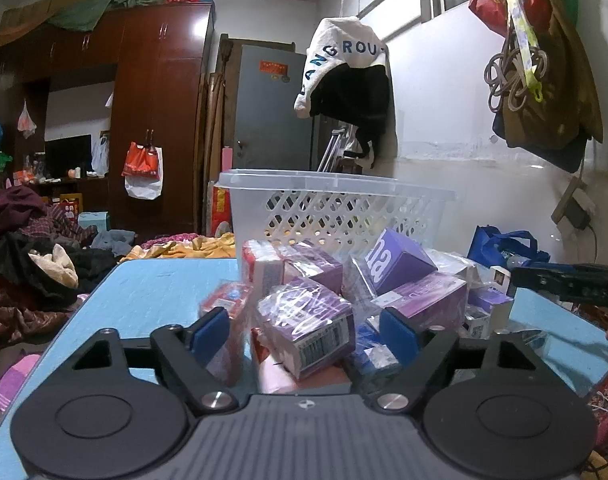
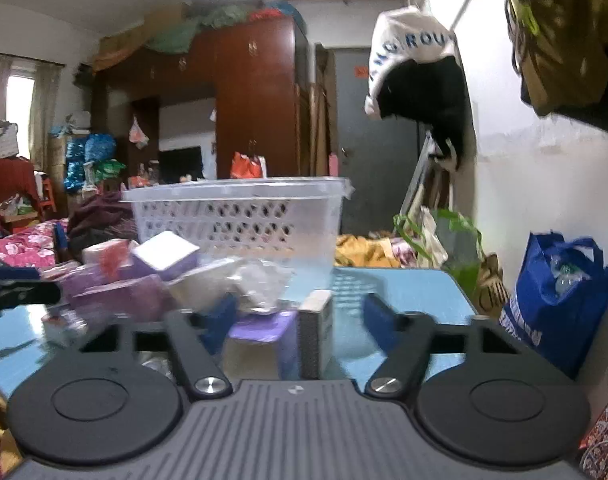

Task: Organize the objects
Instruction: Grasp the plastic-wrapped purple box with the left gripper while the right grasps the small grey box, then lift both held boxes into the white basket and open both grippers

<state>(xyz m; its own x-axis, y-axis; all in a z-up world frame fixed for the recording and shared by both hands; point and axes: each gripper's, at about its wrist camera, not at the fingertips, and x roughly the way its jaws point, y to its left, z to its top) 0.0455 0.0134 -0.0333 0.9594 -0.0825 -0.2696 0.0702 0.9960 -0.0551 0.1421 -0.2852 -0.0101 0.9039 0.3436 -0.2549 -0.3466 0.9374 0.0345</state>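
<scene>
A pile of purple, white and red boxes (image 1: 384,280), several in clear wrap, lies on a light blue table (image 1: 155,292) in front of a clear plastic basket (image 1: 336,208). My left gripper (image 1: 304,332) is open around a wrapped purple box (image 1: 308,320), with a gap at each blue pad. In the right wrist view, my right gripper (image 2: 299,320) is open around a small purple box (image 2: 263,336) and an upright grey-sided box (image 2: 316,332). Its left pad (image 2: 219,320) is close to the purple box, while the right pad stands clear. The basket (image 2: 239,216) stands behind.
A blue bag (image 2: 556,300) and a green bag (image 2: 456,240) stand by the white wall at the table's right. Clothes are heaped on a bed (image 1: 31,272) to the left. My right gripper's black body (image 1: 564,284) reaches in from the right edge.
</scene>
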